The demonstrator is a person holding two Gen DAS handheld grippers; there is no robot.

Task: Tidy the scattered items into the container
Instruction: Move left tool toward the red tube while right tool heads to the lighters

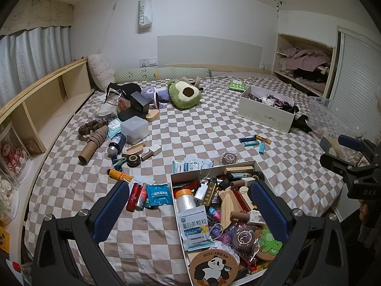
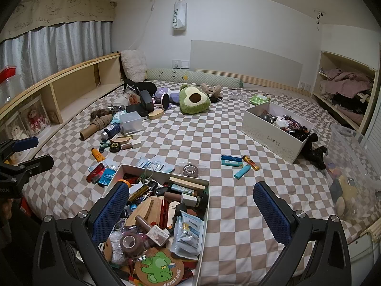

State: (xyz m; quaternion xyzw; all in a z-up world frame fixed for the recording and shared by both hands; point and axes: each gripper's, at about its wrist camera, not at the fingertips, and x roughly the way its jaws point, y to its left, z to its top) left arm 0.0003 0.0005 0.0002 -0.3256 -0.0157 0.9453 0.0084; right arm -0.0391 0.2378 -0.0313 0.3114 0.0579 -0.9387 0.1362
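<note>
A white box (image 1: 175, 191) (image 2: 206, 205) full of small items sits on the checkered bed near its front edge. My left gripper (image 1: 190, 211) is open and empty, hovering over the box's left half. My right gripper (image 2: 190, 211) is open and empty above the box's right side. Loose items lie around: red tubes and a blue packet (image 1: 158, 194) left of the box, several lighters (image 1: 254, 141) (image 2: 238, 163) to the right, a tape roll (image 1: 229, 158) (image 2: 190, 169) behind it, an orange tube (image 1: 117, 174) (image 2: 98, 154).
A second white shoe box (image 1: 264, 112) (image 2: 276, 131) stands at the back right. A pile with a cardboard tube (image 1: 91, 146), a clear case (image 1: 134, 130) and a black box lies at the back left. An avocado plush (image 1: 184, 94) and pillows sit near the headboard. A clear bin (image 2: 352, 166) is at the right.
</note>
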